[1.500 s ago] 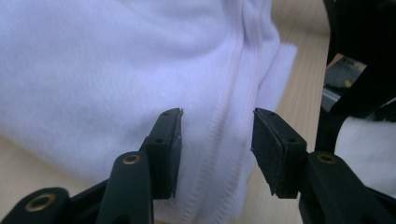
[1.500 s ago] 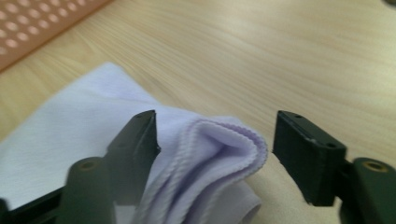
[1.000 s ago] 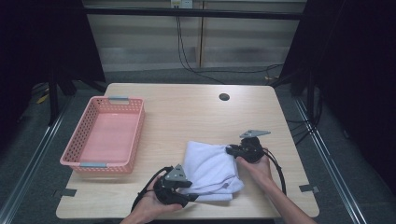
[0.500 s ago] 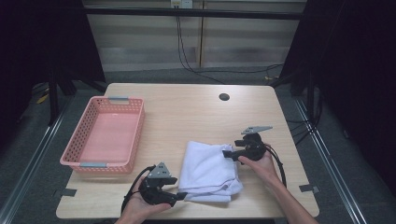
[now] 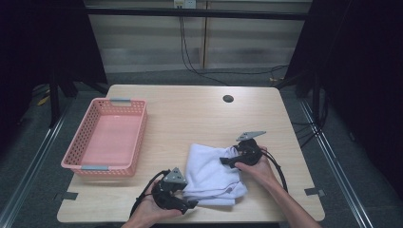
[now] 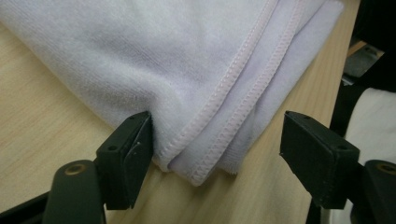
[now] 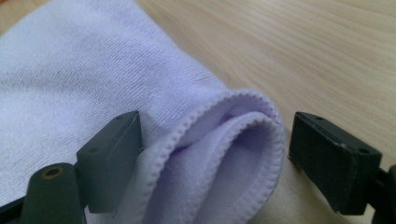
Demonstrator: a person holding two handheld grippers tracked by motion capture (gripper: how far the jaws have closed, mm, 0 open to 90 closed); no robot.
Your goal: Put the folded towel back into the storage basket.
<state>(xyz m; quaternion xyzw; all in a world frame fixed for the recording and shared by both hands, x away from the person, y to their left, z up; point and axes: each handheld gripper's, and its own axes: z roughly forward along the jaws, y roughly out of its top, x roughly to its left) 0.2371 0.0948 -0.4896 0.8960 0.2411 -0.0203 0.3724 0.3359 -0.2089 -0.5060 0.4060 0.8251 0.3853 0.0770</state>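
1. One white towel (image 5: pixel 211 173) lay folded on the table (image 5: pixel 190 118), right of one pink basket (image 5: pixel 107 137).
2. Two grippers flanked it: left gripper (image 5: pixel 190 204) and right gripper (image 5: pixel 223 161), jaws spread, just opening, towel corners between them unpinched.

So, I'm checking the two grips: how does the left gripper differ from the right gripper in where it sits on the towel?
The left gripper sits at the towel's near corner, by the table edge; the right gripper sits at its far right edge. The left gripper's jaws straddle flat stitched hems; the right gripper's straddle a rounded fold. Both have just been opening, with cloth between the jaws but not pinched.
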